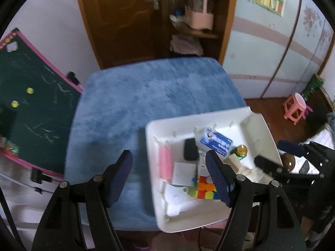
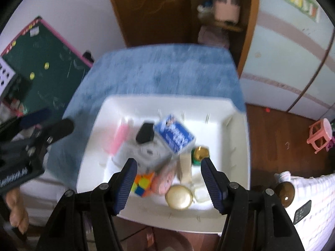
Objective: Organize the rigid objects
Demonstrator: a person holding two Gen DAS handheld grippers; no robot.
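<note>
Left tongs (image 1: 169, 179): I see them spread wide, holding nothing.
Right tongs (image 2: 168, 185): likewise spread, empty.
Bin (image 2: 209, 108): below my right tongs, holding puzzle cube (image 2: 142, 185), blue box (image 2: 175, 135).

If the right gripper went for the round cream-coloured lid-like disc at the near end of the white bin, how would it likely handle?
The cream disc looks rigid and glossy, so the pads may slip on its rounded edge. It seems to lie flat in the white bin, so it probably won't roll unless tipped on edge. The right gripper hangs open above it, wide enough to straddle it.
</note>
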